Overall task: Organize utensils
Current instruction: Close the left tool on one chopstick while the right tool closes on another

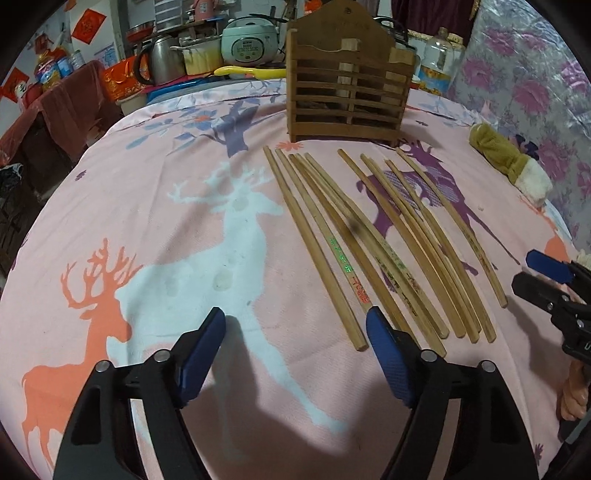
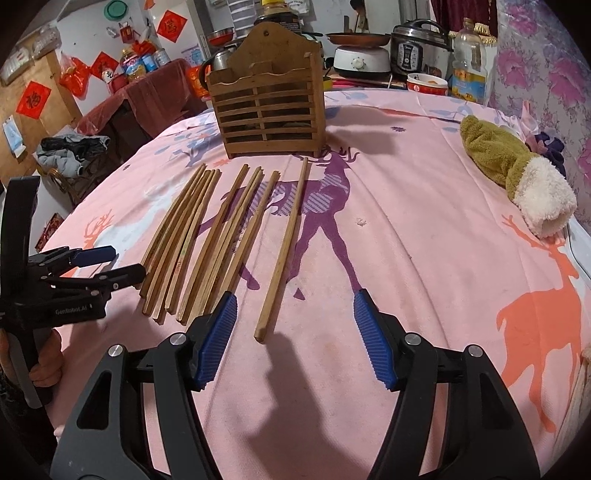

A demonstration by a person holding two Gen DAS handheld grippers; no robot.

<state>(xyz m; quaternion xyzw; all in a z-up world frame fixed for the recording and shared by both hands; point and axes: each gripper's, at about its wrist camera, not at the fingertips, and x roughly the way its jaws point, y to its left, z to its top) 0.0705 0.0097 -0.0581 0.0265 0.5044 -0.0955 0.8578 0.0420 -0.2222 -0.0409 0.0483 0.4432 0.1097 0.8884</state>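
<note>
Lived-in home, kitchen corner. Pale green rice cooker (image 1: 249,42), steel kettle (image 1: 162,59) and black pressure cooker (image 2: 415,51) crowded the far side. Red paper good-luck squares (image 2: 171,25) hung on the walls. Table wore a pink deer-print cloth (image 2: 424,240); slatted wooden chopstick holder (image 2: 267,110) stood there.

The left tool (image 1: 295,326) points steeply downward, its two blue-padded fingers (image 1: 388,354) spread apart with nothing between them. The right tool (image 2: 293,314) also tilts downward, fingers (image 2: 218,336) apart and gripping nothing. In the right wrist view the left tool shows at the left edge, a hand (image 2: 42,360) wrapped around its handle. In the left wrist view, part of a hand (image 1: 572,395) shows below the right tool at the right edge.
</note>
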